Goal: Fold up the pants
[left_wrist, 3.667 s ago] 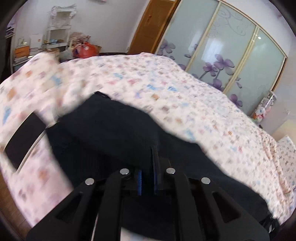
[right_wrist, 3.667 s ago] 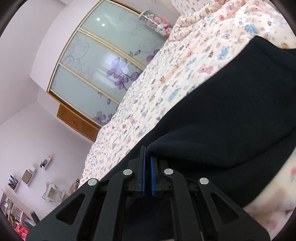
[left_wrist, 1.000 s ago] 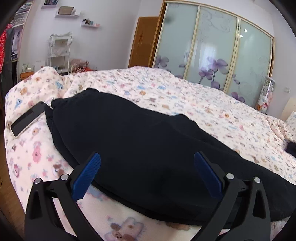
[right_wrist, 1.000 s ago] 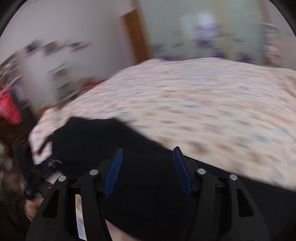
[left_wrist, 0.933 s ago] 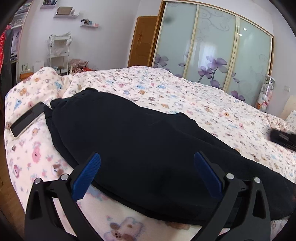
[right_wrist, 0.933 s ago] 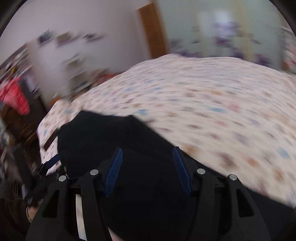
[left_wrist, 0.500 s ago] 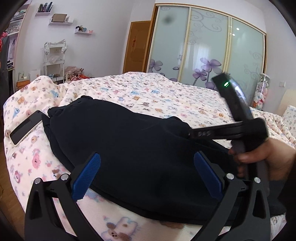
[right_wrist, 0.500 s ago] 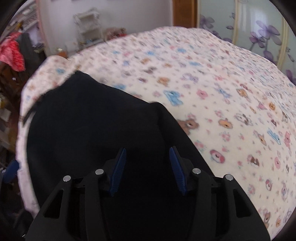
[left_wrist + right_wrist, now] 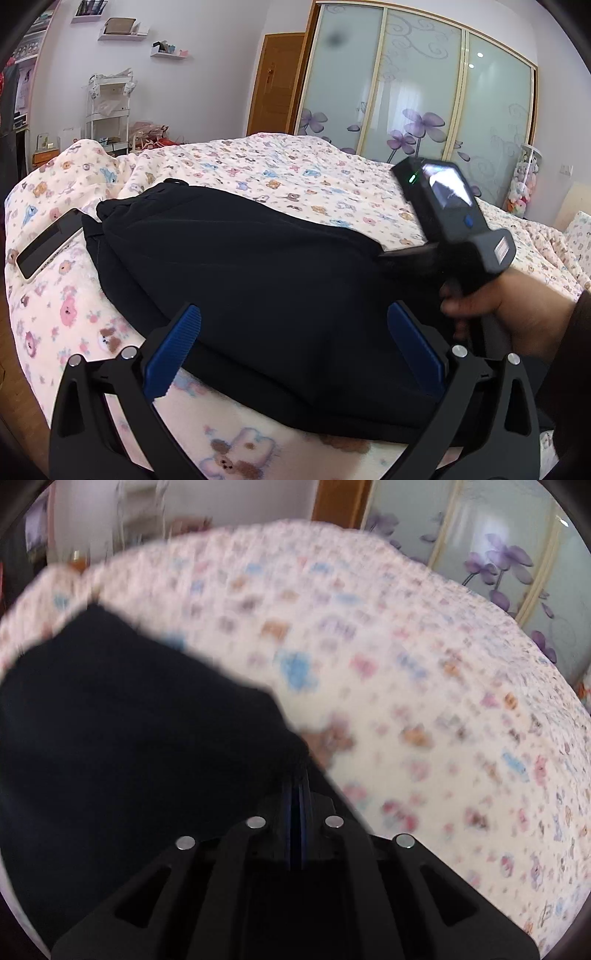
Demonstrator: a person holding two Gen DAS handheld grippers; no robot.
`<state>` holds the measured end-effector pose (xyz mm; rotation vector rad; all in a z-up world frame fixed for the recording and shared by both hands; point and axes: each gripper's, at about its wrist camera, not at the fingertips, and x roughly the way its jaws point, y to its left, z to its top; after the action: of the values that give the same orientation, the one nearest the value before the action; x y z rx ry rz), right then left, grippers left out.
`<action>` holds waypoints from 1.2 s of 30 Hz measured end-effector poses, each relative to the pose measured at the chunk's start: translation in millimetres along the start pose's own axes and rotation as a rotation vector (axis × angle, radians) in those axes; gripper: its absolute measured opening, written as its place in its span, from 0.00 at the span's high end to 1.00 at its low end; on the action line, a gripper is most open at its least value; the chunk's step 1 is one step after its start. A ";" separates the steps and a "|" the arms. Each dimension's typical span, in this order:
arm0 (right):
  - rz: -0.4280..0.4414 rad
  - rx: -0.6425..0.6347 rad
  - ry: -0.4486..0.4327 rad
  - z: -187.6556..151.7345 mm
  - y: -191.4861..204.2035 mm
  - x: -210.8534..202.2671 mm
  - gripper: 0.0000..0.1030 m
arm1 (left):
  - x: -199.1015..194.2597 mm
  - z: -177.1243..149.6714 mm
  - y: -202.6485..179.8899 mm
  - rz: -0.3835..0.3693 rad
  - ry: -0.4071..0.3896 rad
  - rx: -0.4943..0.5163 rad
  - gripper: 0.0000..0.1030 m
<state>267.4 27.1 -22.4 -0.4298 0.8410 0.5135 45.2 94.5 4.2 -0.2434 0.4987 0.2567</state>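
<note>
1. Pants (image 9: 258, 280), black and already doubled over, lie on the bed cover (image 9: 295, 177) near its front corner, with the printed bear pattern showing all round them.
2. Long axis: in the left wrist view the bundle runs from the upper left, where a bunched, seamed end sits close to the phone (image 9: 48, 242), down toward the lower right, where it passes under the person's right hand (image 9: 517, 317).
3. Upper layer sits slightly back from the lower one along the left and near edges, so a narrow dark rim of the under layer shows.
4. Left gripper (image 9: 291, 354) hovers over the near edge of the pants with its blue pads (image 9: 173, 350) spread wide; nothing is between them and they do not touch the cloth.
5. Right gripper (image 9: 297, 805) has its pads pressed together on a corner of the pants at the far edge, beside the bare cover; the cloth puckers into a small peak right at the tips.
6. Seen from the left wrist, that tool comes in from the right, its body tilted, its fingers lying low over the far edge of the pants.
7. Wardrobe doors (image 9: 421, 92) with purple flowers stand behind the bed.
</note>
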 end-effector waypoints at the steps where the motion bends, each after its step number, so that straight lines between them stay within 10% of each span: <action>1: 0.012 0.015 -0.008 -1.3 -2.9 -6.7 0.93 | 0.1 -0.1 0.4 -0.002 0.001 -0.002 0.02; 3: 0.032 0.076 -0.019 -4.0 -15.0 -21.0 0.88 | 0.2 0.2 2.5 -0.010 0.000 -0.009 0.02; 7: 0.137 0.258 -0.120 -25.9 -45.7 -64.7 0.43 | 0.0 0.5 6.3 -0.047 0.002 -0.035 0.02; 12: 0.173 0.484 0.069 -77.7 -85.4 -36.3 0.43 | -1.3 0.8 5.7 -0.087 0.006 -0.045 0.02; 25: 0.326 0.657 -0.511 -230.4 -80.7 -210.3 0.19 | 19.0 70.9 157.1 -0.391 0.217 -0.441 0.02; 36: 0.409 0.746 -0.510 -250.7 -80.3 -195.7 0.19 | 84.5 56.6 203.6 -0.454 0.417 -0.707 0.03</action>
<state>57.4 -224.3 -4.9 0.5545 0.5621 0.6052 80.6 317.6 -23.7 -1.1005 0.7350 -0.0779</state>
